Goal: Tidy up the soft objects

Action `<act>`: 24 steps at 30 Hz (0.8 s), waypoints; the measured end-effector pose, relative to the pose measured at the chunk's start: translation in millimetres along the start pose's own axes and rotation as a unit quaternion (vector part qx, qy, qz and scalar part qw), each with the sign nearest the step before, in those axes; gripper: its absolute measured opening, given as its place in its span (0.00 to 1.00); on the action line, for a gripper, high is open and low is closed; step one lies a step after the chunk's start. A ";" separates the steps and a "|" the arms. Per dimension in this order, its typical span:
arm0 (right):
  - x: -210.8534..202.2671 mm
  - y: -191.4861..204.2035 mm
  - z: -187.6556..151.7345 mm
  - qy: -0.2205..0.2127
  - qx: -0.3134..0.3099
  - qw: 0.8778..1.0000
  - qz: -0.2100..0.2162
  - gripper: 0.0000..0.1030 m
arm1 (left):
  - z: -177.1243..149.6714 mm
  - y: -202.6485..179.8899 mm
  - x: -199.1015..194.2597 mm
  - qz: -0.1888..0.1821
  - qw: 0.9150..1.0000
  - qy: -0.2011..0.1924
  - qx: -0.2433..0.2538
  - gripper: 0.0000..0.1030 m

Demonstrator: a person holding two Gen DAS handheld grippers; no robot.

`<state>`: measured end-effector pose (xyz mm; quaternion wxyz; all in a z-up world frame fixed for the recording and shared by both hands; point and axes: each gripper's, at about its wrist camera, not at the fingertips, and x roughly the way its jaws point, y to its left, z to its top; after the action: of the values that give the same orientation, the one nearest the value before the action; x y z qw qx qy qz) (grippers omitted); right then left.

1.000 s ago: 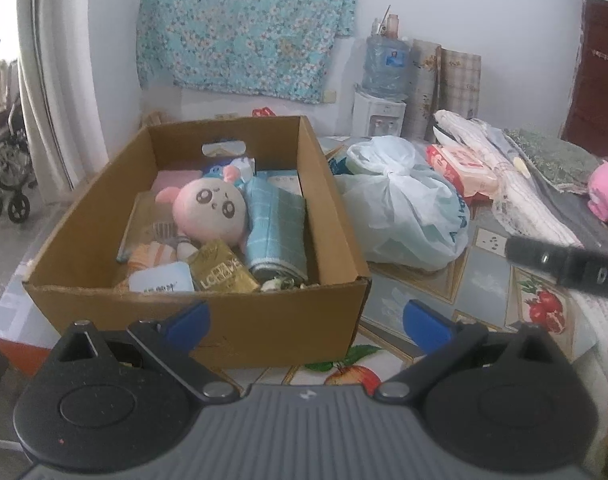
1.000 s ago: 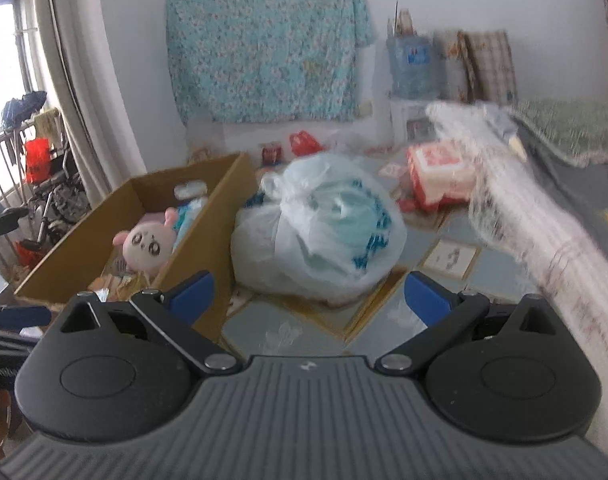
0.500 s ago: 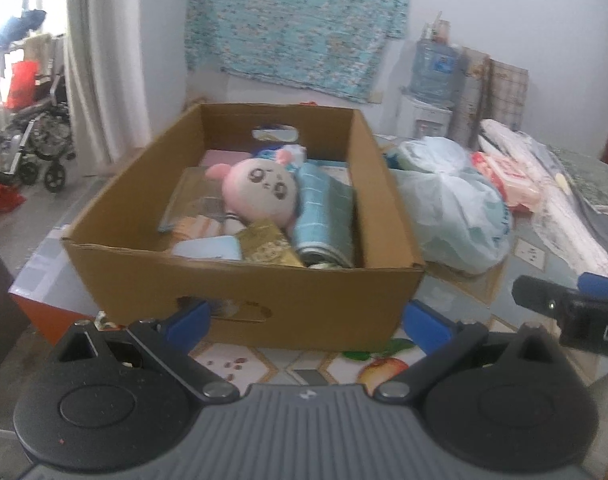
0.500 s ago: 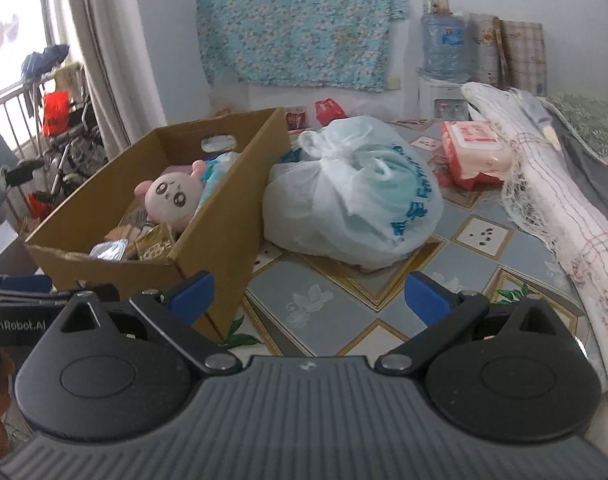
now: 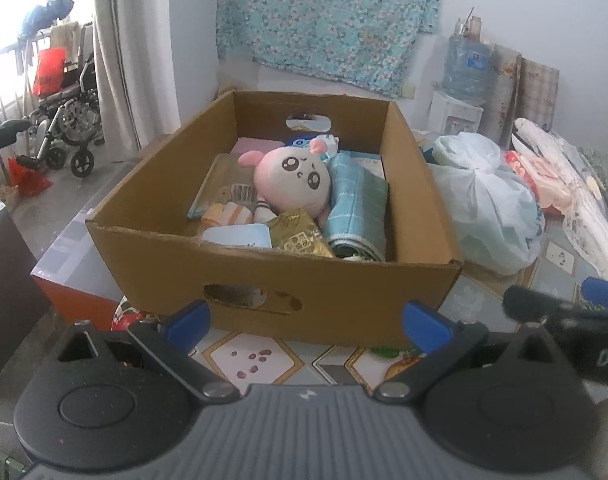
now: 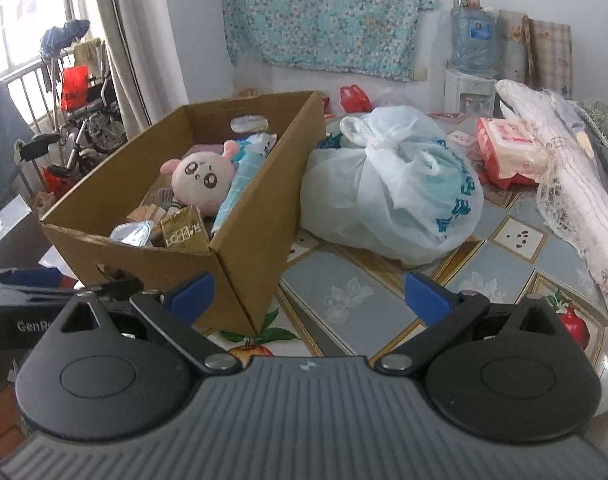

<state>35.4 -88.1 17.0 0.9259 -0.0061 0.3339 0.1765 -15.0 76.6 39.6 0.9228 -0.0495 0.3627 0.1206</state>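
Both the left gripper [image 5: 306,316] and right gripper [image 6: 308,294] hang wide and empty. The pink round-headed plush toy [image 5: 292,178] lies mid-frame inside the brown cardboard box [image 5: 420,184]. It looks light and squashy; I'd pinch its head.

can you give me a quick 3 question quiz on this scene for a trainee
1. True or false: the left gripper is shut on the pink plush toy.
2. What lies right beside the plush toy, on its right in the left wrist view? A) rolled blue checked towel B) red bag C) water bottle
3. Fill in: the tied white plastic bag sits ____ the cardboard box.

Key: 1 false, both grippers, the right gripper too, are open and empty; 2 A, the towel; 3 outside.
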 end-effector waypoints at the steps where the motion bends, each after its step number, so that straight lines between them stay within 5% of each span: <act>1: 0.3 1.0 -0.2 0.000 -0.002 1.000 -0.001 0.99 | 0.2 -0.8 -0.7 0.004 1.000 -0.003 0.002 1.00; 24: 13.1 -0.6 1.5 0.012 -0.001 1.000 -0.013 0.99 | 1.4 -3.9 3.0 0.032 0.999 -0.004 0.011 1.00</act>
<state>45.9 -84.3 10.0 0.9240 -0.0138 0.3446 0.1652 -10.9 73.6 38.6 0.9204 -0.0275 0.3617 0.1460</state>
